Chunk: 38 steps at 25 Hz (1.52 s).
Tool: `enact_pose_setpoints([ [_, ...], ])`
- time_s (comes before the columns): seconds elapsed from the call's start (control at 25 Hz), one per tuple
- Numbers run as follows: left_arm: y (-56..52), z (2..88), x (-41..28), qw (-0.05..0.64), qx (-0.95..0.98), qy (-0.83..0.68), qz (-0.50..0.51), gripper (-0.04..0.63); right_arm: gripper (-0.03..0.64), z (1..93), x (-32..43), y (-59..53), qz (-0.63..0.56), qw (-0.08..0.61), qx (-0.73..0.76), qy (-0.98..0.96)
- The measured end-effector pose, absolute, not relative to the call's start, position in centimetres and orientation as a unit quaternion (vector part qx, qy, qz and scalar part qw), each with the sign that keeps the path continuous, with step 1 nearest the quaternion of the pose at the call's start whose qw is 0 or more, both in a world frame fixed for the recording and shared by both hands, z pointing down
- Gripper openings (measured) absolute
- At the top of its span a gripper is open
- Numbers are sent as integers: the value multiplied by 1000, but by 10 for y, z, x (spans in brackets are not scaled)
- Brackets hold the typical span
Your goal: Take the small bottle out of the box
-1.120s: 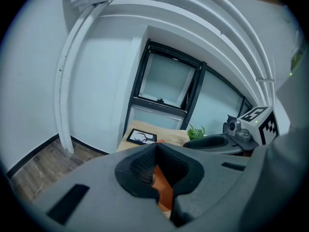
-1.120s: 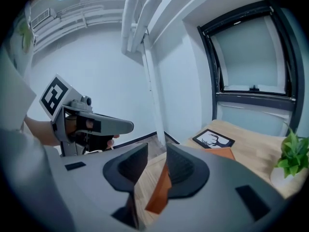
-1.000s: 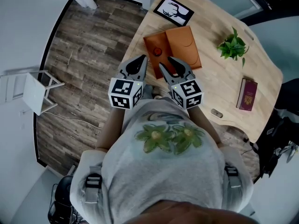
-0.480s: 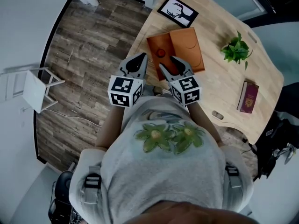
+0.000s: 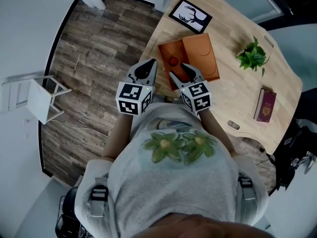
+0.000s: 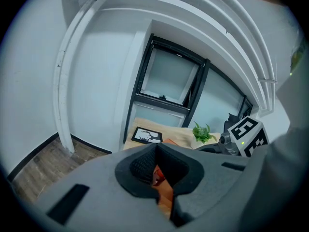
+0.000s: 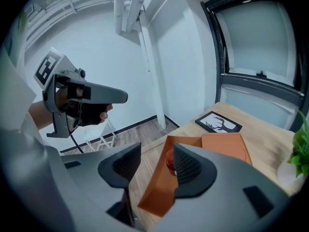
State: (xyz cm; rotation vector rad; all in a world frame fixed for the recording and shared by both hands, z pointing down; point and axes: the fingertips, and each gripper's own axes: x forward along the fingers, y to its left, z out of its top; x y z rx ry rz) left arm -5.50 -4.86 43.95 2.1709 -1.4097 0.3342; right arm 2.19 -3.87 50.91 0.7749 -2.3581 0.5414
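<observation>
Right tongs (image 7: 152,166): jaws well apart and opening as we look. The pads are bare and nothing is pressed between them.
Left tongs (image 6: 157,170): jaws drawn in to a narrow slit, gripping nothing, hovering by the bench's edge to the left of the box.
Small bottle (image 7: 169,159): red cap up, standing in the open orange box (image 5: 163,58). It is just ahead of the right tongs, shows through their gap, and is clear of both pads.
Box: on the bench (image 5: 233,88), near the edge closest to the person, with its lid (image 5: 200,56) lying flat on its right.
</observation>
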Motion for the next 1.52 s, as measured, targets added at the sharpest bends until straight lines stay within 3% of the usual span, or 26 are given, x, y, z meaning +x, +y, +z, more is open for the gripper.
enact_pose_setpoints([
  [1.52, -80, 485, -52, 279, 839, -435, 169, 8, 192, 585, 19, -66, 193, 371, 353, -837],
])
